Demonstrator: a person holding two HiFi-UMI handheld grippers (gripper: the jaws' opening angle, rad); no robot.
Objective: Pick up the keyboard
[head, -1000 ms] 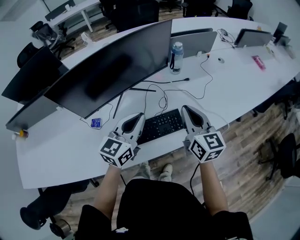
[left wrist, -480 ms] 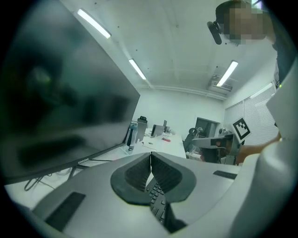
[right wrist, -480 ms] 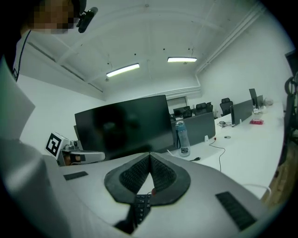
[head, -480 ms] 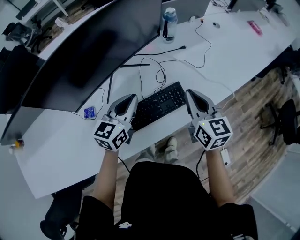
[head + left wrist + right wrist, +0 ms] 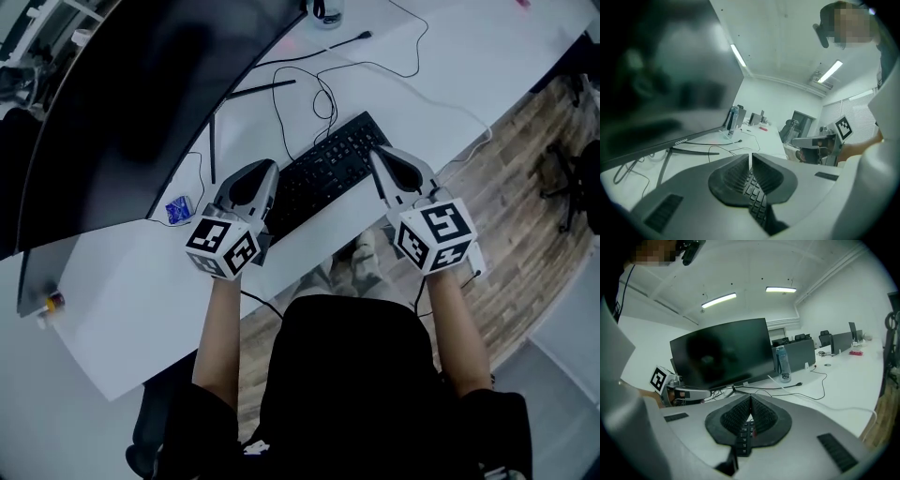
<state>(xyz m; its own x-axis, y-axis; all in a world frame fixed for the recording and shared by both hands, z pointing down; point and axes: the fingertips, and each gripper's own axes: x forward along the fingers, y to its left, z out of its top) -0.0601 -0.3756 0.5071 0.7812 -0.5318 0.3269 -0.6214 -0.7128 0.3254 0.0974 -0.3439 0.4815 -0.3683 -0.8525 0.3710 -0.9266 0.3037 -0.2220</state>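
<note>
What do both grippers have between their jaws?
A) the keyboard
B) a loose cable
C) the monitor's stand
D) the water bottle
A: the keyboard's black keys show between the shut jaws of the left gripper and the right gripper, and the head view shows one gripper at each end of it.

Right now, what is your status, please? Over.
Left tongs shut, right tongs shut. Keyboard between them, one at each end; contact unclear. Cables beyond it, nothing on top.
</note>
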